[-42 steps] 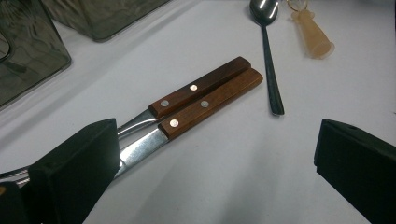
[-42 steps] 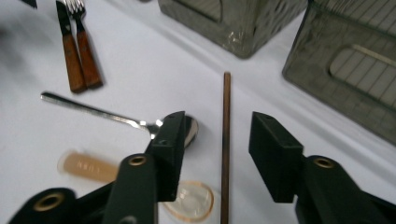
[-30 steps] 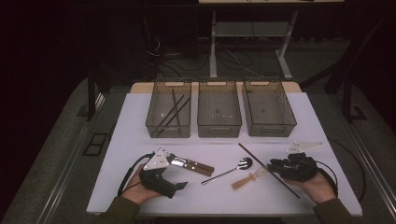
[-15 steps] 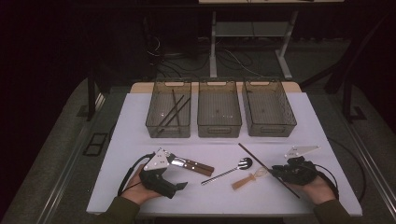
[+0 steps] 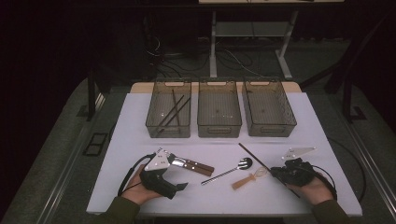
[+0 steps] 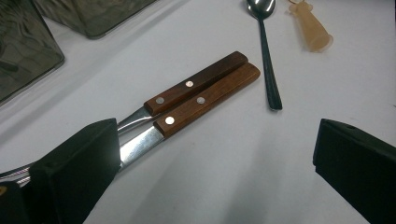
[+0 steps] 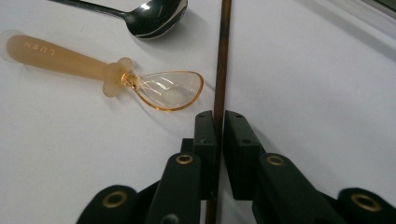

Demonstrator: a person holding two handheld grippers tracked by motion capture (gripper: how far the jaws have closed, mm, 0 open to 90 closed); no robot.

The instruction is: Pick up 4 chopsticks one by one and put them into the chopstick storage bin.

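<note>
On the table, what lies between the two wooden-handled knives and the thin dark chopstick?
In the high view, a metal spoon and a translucent amber plastic spoon lie between the two wooden-handled knives and the thin dark chopstick.

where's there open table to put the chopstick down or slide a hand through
Bare mat lies left of the knives, in the strip between the three bins and the cutlery, and at the far right beside the right bin. It is crowded around the spoon, the baby spoon and the chopstick in the right gripper.
</note>
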